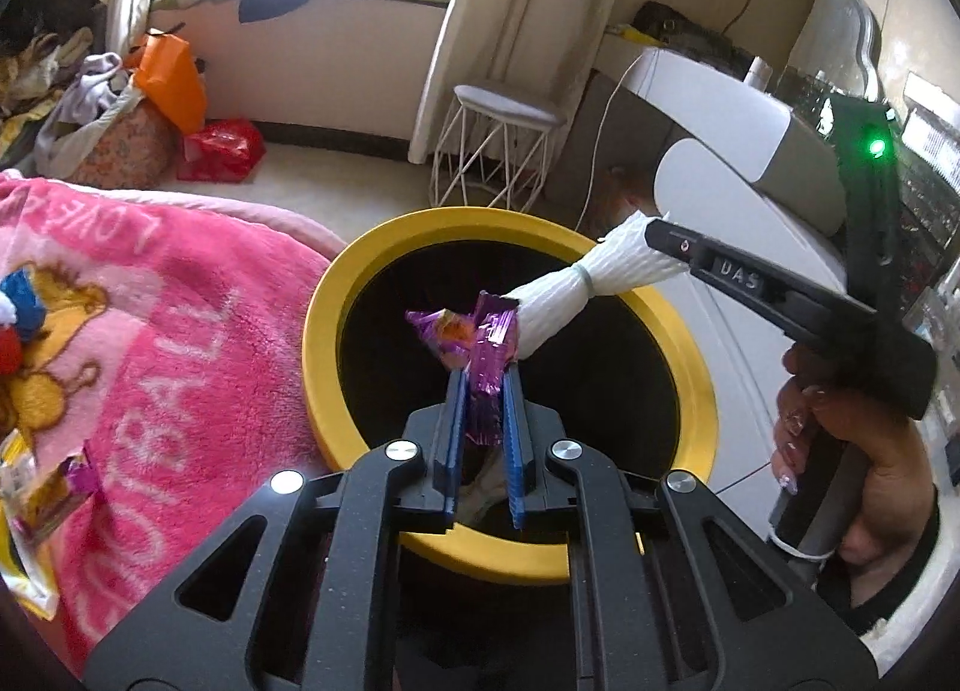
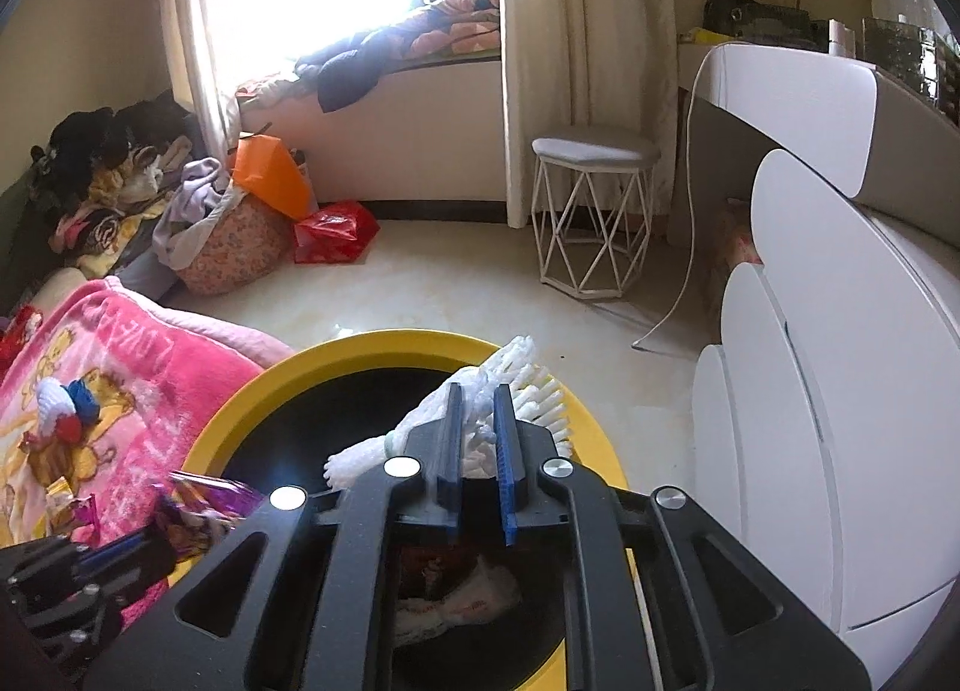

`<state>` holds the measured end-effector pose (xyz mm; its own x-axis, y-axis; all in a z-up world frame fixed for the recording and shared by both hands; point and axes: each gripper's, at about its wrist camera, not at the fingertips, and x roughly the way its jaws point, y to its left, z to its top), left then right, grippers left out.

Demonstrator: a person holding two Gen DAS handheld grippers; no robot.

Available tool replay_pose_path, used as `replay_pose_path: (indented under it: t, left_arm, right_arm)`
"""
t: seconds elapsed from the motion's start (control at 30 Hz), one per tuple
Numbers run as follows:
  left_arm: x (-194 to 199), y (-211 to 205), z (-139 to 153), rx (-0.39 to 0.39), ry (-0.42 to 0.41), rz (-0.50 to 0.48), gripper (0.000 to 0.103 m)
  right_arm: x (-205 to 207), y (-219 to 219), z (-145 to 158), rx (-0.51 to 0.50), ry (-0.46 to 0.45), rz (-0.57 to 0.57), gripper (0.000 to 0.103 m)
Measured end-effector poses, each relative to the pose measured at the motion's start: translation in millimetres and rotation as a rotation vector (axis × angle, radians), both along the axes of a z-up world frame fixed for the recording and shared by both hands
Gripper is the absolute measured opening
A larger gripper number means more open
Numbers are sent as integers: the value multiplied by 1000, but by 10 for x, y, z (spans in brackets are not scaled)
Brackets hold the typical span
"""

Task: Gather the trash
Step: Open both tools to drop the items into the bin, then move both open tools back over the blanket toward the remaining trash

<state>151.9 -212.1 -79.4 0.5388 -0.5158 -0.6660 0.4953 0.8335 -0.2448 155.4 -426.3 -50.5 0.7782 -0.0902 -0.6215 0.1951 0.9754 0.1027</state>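
A round bin with a yellow rim (image 1: 336, 295) and black inside stands beside the bed; it also shows in the right wrist view (image 2: 240, 409). My left gripper (image 1: 485, 376) is shut on a purple snack wrapper (image 1: 489, 355) and holds it over the bin opening. My right gripper (image 2: 480, 391) is shut on a white foam net sleeve (image 2: 528, 385) over the bin; the sleeve (image 1: 570, 289) and right gripper (image 1: 666, 238) show in the left wrist view. Some trash (image 2: 462, 601) lies inside the bin.
A pink blanket (image 1: 168, 343) with more wrappers (image 1: 54, 487) lies to the left. A white wire stool (image 2: 591, 211), white drawers (image 2: 810, 421), a desk, a cable, bags and clothes by the window stand around the floor.
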Motion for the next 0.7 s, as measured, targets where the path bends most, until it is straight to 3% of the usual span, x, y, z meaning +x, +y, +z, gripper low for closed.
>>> replay_pose_path:
  t: [0.03, 0.07, 0.1, 0.2, 0.27, 0.33, 0.7]
  left_arm:
    - [-2, -13, 8, 5, -7, 3, 23]
    - [7, -32, 33, 4, -12, 5, 43]
    - [-6, -39, 49, 3, -20, 10, 52]
    - [-44, -18, 88, -11, -42, 11, 60]
    - [-56, 19, 113, -22, -49, 27, 79]
    - [-74, 56, 140, -36, -56, 37, 92]
    - [-197, 311, 329, -38, -108, 113, 92]
  right_arm:
    - [-5, 5, 10, -5, -5, -2, 26]
    - [-9, 1, 19, -10, -8, -6, 33]
    - [-20, -2, 32, -8, -16, -6, 34]
    - [-35, -16, 63, 12, -31, -6, 38]
    - [-46, -21, 88, 24, -44, -4, 43]
    - [-58, -17, 116, 31, -54, -3, 46]
    - [-108, 65, 262, 86, -101, 39, 66]
